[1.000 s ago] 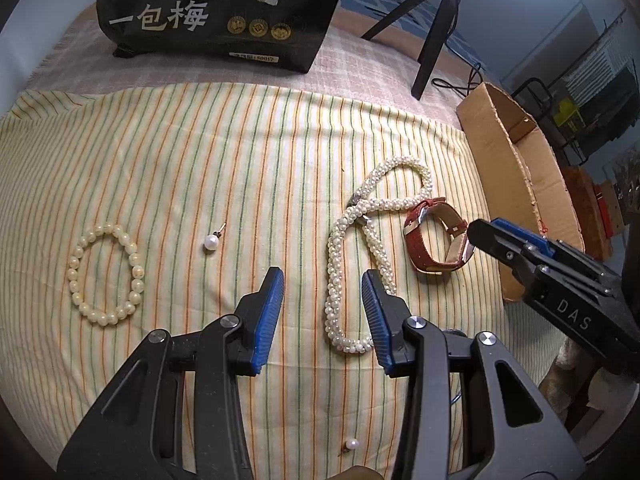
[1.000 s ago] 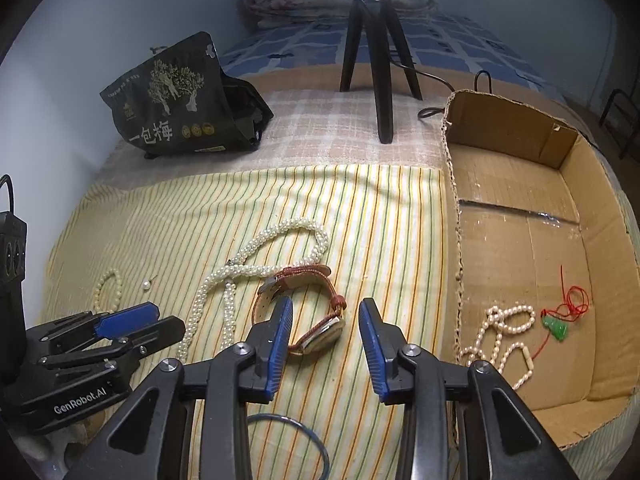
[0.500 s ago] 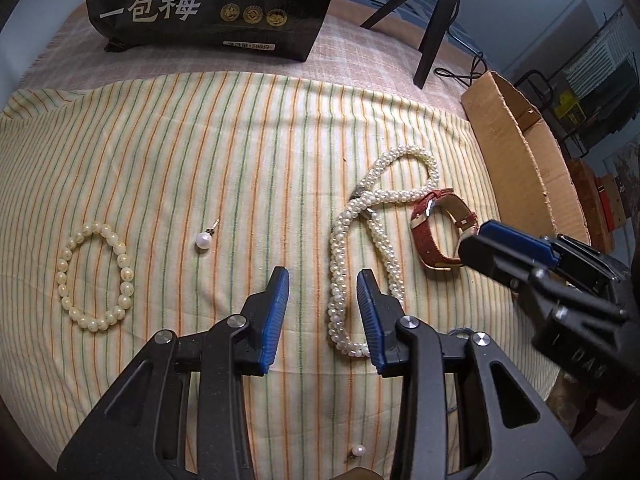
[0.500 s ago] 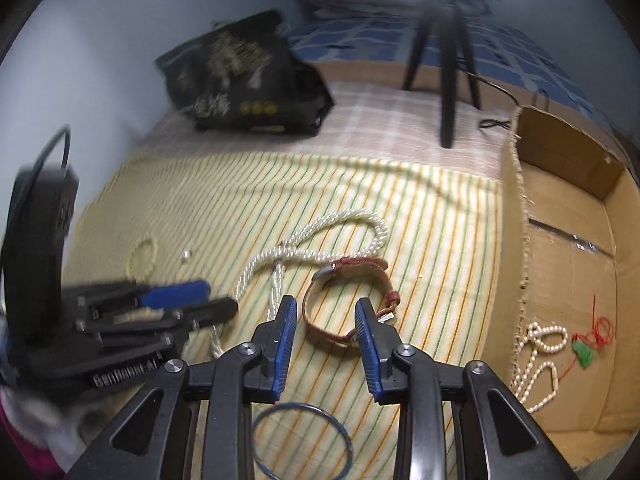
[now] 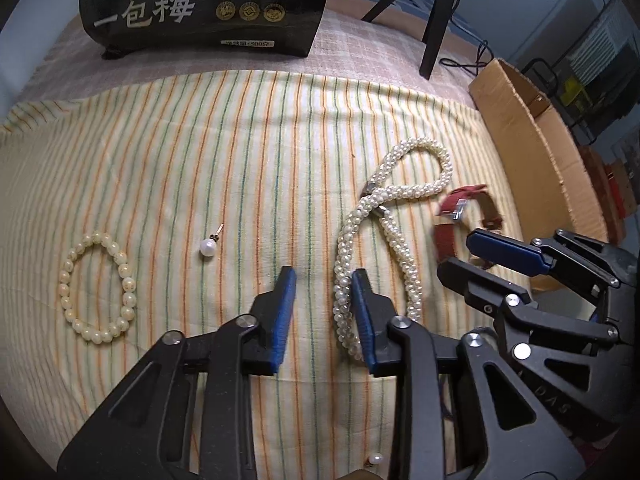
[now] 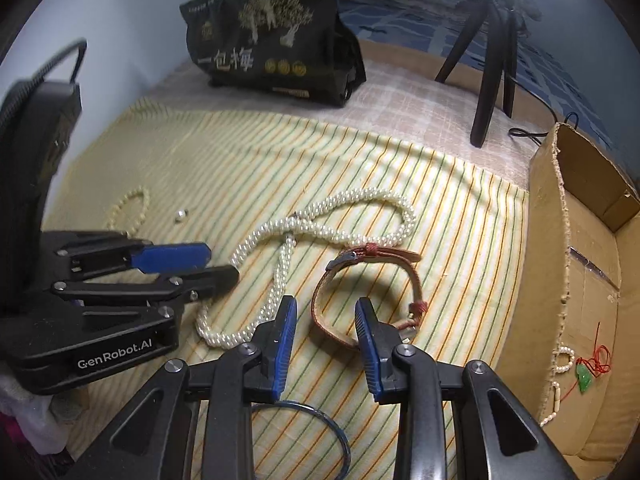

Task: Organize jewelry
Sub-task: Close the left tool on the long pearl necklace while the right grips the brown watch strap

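Striped yellow cloth [image 5: 240,152] over a bed, cardboard box [image 6: 592,280] at right of frame.

Left hand-held gripper [image 5: 322,312]: jaws just been closing, now narrowly parted, nothing between; twisted white pearl necklace [image 5: 360,240] just outside its right finger.

Right hand-held gripper [image 6: 326,340]: slightly spread, straddling near arc of red leather strap watch [image 6: 360,280], pads not visibly pressing.

Advice: lower straight, pinch strap only, avoid necklace alongside.

Count: necklace 1, watch 1, cream bead bracelet [image 5: 96,288] 1, pearl stud earrings [image 5: 207,246] 2, blue ring [image 6: 316,428] 1.

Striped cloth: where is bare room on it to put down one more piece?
Free: the wide patch between the black bag and the pearl earring. Crowded: the right side, where pearl necklace, red watch and cardboard box lie close.
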`<state>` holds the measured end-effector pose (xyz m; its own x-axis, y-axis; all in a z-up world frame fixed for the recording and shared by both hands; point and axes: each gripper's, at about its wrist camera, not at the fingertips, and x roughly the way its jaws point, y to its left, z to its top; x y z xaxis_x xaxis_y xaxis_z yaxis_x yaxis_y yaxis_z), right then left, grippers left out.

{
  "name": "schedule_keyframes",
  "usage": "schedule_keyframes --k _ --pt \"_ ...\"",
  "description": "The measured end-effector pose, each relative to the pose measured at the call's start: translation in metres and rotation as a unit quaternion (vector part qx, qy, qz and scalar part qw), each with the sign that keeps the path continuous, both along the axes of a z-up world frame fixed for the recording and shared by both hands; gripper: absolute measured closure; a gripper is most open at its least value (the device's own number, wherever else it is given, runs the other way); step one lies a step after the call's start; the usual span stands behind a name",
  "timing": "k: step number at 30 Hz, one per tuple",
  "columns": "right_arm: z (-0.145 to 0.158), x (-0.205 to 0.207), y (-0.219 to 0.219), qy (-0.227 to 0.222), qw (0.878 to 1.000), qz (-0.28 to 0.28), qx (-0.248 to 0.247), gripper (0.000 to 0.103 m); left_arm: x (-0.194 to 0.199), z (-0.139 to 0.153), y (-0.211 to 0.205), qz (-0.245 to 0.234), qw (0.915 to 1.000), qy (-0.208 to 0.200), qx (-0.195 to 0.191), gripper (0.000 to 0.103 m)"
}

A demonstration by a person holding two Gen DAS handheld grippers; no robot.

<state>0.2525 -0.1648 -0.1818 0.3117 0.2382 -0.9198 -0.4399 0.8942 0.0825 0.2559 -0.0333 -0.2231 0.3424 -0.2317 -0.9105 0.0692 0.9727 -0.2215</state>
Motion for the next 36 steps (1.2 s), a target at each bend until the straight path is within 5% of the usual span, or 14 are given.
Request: schedule_keyframes --k 5,10,14,20,26,36 --pt "-0.012 -0.002 -0.003 0.01 1.0 -0.007 -0.026 0.074 0.001 -0.001 0.006 0.01 0.9999 0.001 0.013 0.095" --pt "-0.016 -0.005 -0.004 0.005 1.0 -0.01 -0.025 0.074 0.0 -0.002 0.008 0.006 0.9997 -0.01 0.02 0.095" --pt "-0.019 -0.005 -0.004 0.003 1.0 -0.022 -0.022 0.09 -0.004 -0.001 0.002 0.004 0.999 -0.023 0.038 0.096" --pt "-0.009 -0.005 -0.012 0.004 0.999 -0.045 0.006 0.096 -0.001 0.015 0.028 0.051 0.9973 -0.015 -0.05 0.097" --pt "0.003 -0.007 -0.021 0.0 0.998 -0.059 0.026 0.096 -0.004 0.028 0.043 0.07 0.9927 -0.022 -0.096 0.097" --pt "0.012 -0.007 -0.021 -0.007 0.997 -0.063 0.036 0.096 -0.004 0.014 0.037 0.082 0.9883 0.009 -0.128 0.097"
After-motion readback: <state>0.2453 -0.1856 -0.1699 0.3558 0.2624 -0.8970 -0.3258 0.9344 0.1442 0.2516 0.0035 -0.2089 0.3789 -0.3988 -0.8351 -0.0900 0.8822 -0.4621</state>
